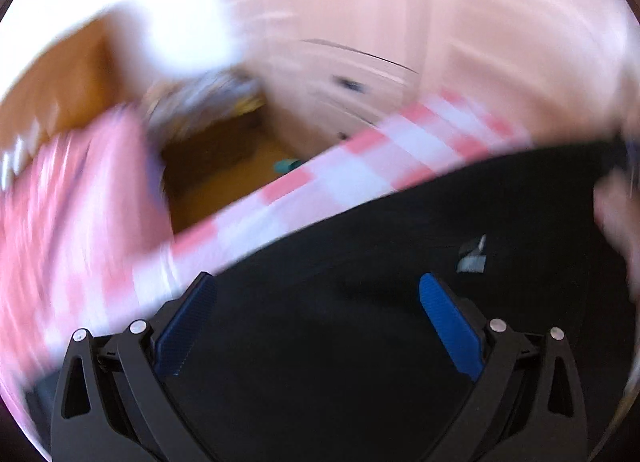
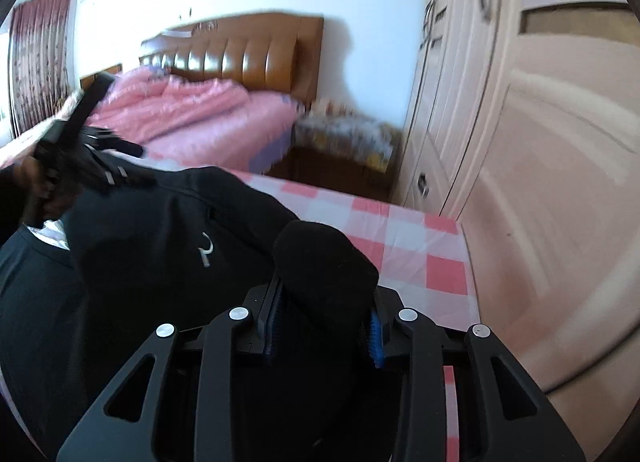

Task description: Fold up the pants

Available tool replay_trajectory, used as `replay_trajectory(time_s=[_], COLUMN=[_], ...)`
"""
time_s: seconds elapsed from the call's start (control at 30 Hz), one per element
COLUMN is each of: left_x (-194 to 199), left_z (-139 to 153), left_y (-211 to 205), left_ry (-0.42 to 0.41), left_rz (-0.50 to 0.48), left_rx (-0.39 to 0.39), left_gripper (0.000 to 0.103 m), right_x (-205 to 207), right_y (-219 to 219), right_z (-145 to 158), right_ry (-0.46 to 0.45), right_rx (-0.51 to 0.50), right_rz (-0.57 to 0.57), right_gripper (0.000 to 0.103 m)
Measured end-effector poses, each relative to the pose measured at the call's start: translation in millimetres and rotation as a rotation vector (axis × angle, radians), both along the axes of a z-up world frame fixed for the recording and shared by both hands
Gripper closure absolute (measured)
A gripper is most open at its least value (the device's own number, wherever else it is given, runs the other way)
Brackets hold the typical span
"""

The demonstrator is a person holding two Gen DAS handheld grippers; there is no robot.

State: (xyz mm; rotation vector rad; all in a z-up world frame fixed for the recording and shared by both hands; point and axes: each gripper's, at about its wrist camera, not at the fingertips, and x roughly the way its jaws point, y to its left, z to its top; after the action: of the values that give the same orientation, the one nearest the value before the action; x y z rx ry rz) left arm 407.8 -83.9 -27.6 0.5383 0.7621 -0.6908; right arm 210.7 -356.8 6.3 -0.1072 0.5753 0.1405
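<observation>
The black pants [image 1: 400, 262] lie on the pink and white checked sheet [image 1: 360, 166]; a small white logo [image 1: 472, 256] shows on them. My left gripper [image 1: 318, 294] is open just above the black fabric, nothing between its blue pads [image 1: 448, 322]. This view is blurred by motion. In the right wrist view the pants [image 2: 160, 242] are bunched, with a white logo [image 2: 206, 252]. My right gripper [image 2: 324, 302] is shut on a thick fold of the pants [image 2: 324, 258]. The left gripper [image 2: 80, 158] shows at the far left over the fabric.
A bed with a pink quilt [image 2: 200, 118] and brown headboard [image 2: 248, 54] stands behind. A cluttered nightstand [image 2: 348, 142] sits beside it. Pale wardrobe doors [image 2: 520, 122] rise at the right, close to the edge of the checked sheet [image 2: 400, 230].
</observation>
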Motion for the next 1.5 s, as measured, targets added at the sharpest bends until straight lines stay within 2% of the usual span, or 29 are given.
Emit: replay_trajectory(time_s=[0.03, 0.1, 0.17, 0.2, 0.27, 0.3, 0.33, 0.37, 0.4, 0.43, 0.5, 0.57, 0.67, 0.77, 0.83, 0.9, 1.0, 1.03, 1.07, 1.17, 1.2, 1.23, 1.27, 1.3, 1.37, 1.43, 1.5], left_x=[-2, 3, 15, 23, 31, 35, 38, 39, 39, 37, 29, 7, -55, -128, -183, -227, -284, -292, -299, -314, -316, -319, -323, -328, -339, -340, -330], left_z=[-1, 0, -1, -5, -16, -22, -29, -36, -40, -41, -32, -10, 33, 68, 76, 67, 20, 6, -13, -56, -63, -65, -63, -57, -40, -22, -12], left_y=[-4, -7, -6, -6, -8, -7, -4, -1, 5, 10, 20, 28, 35, 41, 43, 41, 38, 39, 40, 42, 45, 48, 53, 59, 76, 97, 128], left_ry=[-0.044, -0.055, 0.013, 0.075, 0.177, 0.229, 0.292, 0.337, 0.33, 0.311, 0.257, 0.143, -0.078, -0.206, -0.274, -0.291, -0.294, -0.279, -0.246, -0.211, -0.208, -0.213, -0.225, -0.231, -0.19, -0.107, -0.005], left_rz=[-0.063, -0.152, -0.262, -0.311, -0.354, -0.364, -0.372, -0.366, -0.336, -0.314, -0.281, -0.237, -0.191, -0.177, -0.172, -0.163, -0.131, -0.122, -0.113, -0.099, -0.081, -0.071, -0.063, -0.053, -0.03, 0.012, 0.127], left_rx=[0.042, 0.068, 0.074, 0.099, 0.144, 0.159, 0.162, 0.167, 0.182, 0.184, 0.144, 0.133, 0.173, 0.19, 0.216, 0.228, 0.263, 0.271, 0.275, 0.292, 0.294, 0.286, 0.262, 0.231, 0.106, -0.052, -0.225], left_gripper=[0.002, 0.002, 0.002, 0.002, 0.002, 0.006, 0.015, 0.042, 0.076, 0.084, 0.088, 0.09, 0.091, 0.091, 0.091, 0.091, 0.091, 0.088, 0.088, 0.081, 0.065, 0.042, 0.033, 0.019, 0.011, 0.004, 0.002], right_x=[-12, -26, -40, -44, -47, -45, -44, -43, -40, -41, -42, -38, -44, -64, -80, -97, -126, -133, -140, -162, -169, -180, -190, -199, -223, -239, -245], right_y=[0, 3, 2, 1, 6, 4, 3, 4, 2, 3, 4, 1, -12, -24, -29, -32, -35, -35, -35, -33, -31, -27, -25, -24, -25, -25, -21], right_z=[1, 0, -5, -9, -13, -14, -14, -13, -11, -9, -7, -6, -1, 6, 8, 4, -18, -26, -34, -56, -59, -61, -62, -63, -65, -69, -72], right_ry=[-0.026, -0.063, -0.08, -0.078, -0.068, -0.061, -0.058, -0.057, -0.057, -0.057, -0.059, -0.06, -0.077, -0.104, -0.118, -0.118, -0.072, -0.048, -0.017, 0.088, 0.103, 0.12, 0.124, 0.127, 0.122, 0.132, 0.14], right_rx=[0.008, 0.009, 0.024, 0.033, 0.039, 0.042, 0.044, 0.042, 0.042, 0.044, 0.051, 0.081, 0.133, 0.185, 0.201, 0.207, 0.228, 0.233, 0.24, 0.248, 0.243, 0.233, 0.228, 0.234, 0.309, 0.392, 0.445], right_rz=[-0.004, -0.016, -0.03, -0.041, -0.052, -0.056, -0.059, -0.059, -0.061, -0.062, -0.073, -0.082, -0.092, -0.089, -0.089, -0.093, -0.107, -0.114, -0.123, -0.179, -0.184, -0.192, -0.2, -0.205, -0.2, -0.185, -0.163], right_gripper=[0.068, 0.069, 0.069, 0.07, 0.07, 0.07, 0.07, 0.07, 0.07, 0.07, 0.07, 0.07, 0.069, 0.069, 0.068, 0.067, 0.066, 0.065, 0.061, 0.028, 0.026, 0.025, 0.025, 0.024, 0.019, 0.019, 0.019])
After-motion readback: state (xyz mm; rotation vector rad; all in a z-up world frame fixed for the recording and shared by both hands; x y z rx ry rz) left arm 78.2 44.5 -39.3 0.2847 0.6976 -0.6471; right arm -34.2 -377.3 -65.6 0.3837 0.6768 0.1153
